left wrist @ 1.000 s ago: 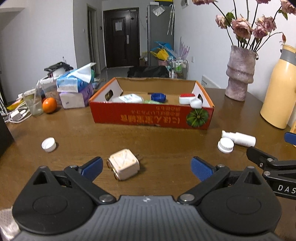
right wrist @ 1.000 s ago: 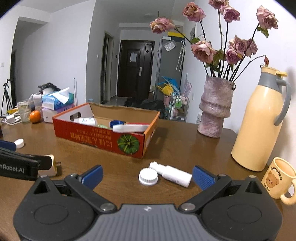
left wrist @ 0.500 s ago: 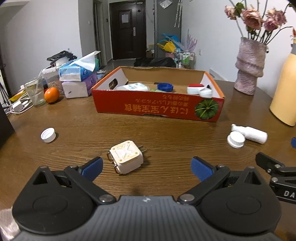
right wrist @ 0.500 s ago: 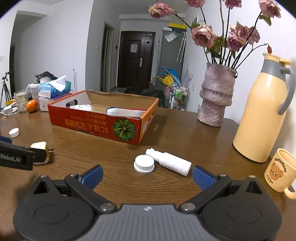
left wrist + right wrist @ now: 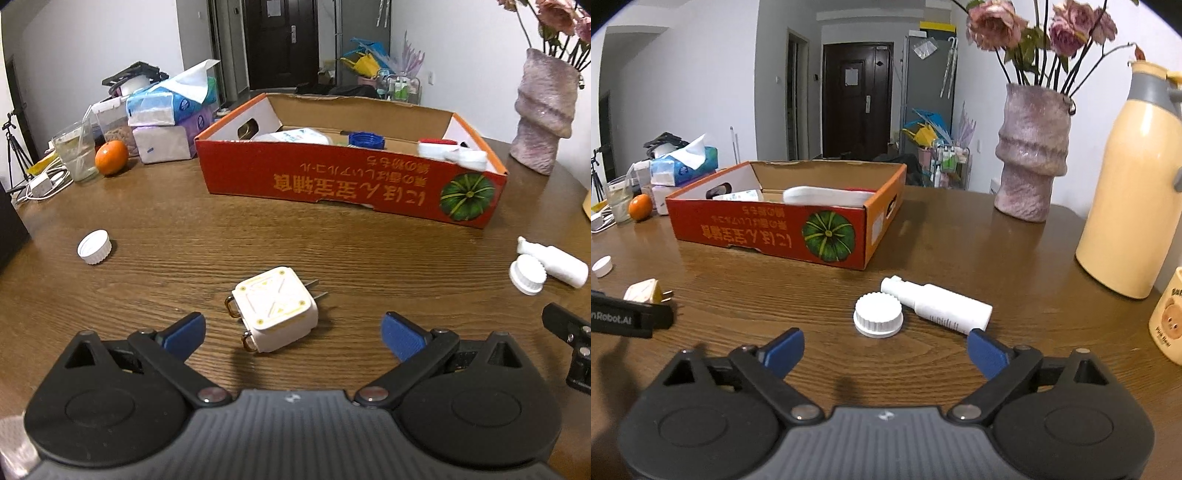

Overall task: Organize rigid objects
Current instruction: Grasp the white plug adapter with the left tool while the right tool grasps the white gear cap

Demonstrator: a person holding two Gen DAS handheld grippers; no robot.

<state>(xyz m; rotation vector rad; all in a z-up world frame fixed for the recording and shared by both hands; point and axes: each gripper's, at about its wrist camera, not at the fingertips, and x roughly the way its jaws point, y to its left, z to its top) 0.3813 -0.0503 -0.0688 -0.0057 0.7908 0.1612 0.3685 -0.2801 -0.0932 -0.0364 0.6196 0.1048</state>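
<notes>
Wooden table (image 5: pixel 177 221), red box (image 5: pixel 332 184) at twelve o'clock. Left gripper (image 5: pixel 291 334): jaws wide, empty, cream plug (image 5: pixel 275 312) lying just ahead between the pads, untouched. Right gripper (image 5: pixel 884 349): jaws just closing a little, yet wide and empty, white cap (image 5: pixel 878 314) and bottle (image 5: pixel 938 308) touching at twelve and one o'clock.

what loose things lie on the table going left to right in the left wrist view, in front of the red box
white bottle cap → plug adapter → white ribbed cap → white bottle
</notes>
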